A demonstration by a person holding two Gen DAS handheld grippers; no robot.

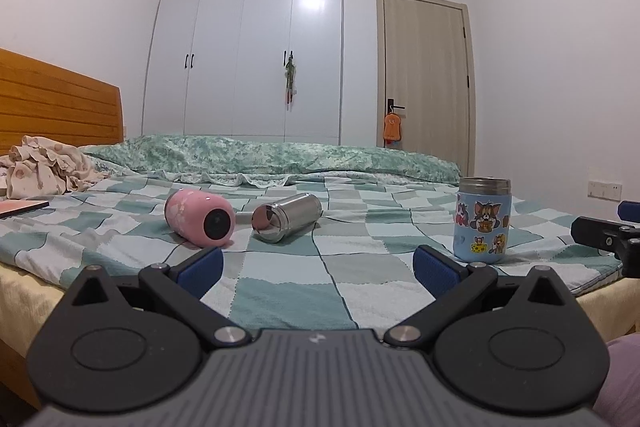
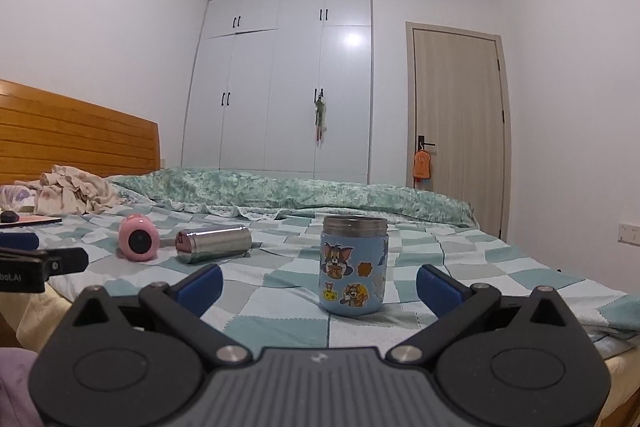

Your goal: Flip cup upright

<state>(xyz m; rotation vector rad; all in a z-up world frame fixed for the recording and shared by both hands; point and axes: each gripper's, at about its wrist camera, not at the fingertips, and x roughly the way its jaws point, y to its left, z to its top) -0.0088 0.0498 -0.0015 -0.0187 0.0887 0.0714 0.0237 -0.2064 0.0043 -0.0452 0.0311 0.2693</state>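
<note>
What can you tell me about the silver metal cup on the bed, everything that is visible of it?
The silver metal cup is a plain cylinder that looks like polished steel, with no lid visible. It lies on its side on the checked bedsheet, so it is not yet upright. Its mirror-like round end faces the cameras and reflects pink. It rests between the pink cup, also lying down, and the upright blue cartoon cup, apart from both. Only the sheet touches it; neither gripper holds it.

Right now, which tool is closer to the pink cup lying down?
Left. The left tool points at the bed between the pink cup and the steel cup. The right tool sits farther right, facing the cartoon cup.
</note>
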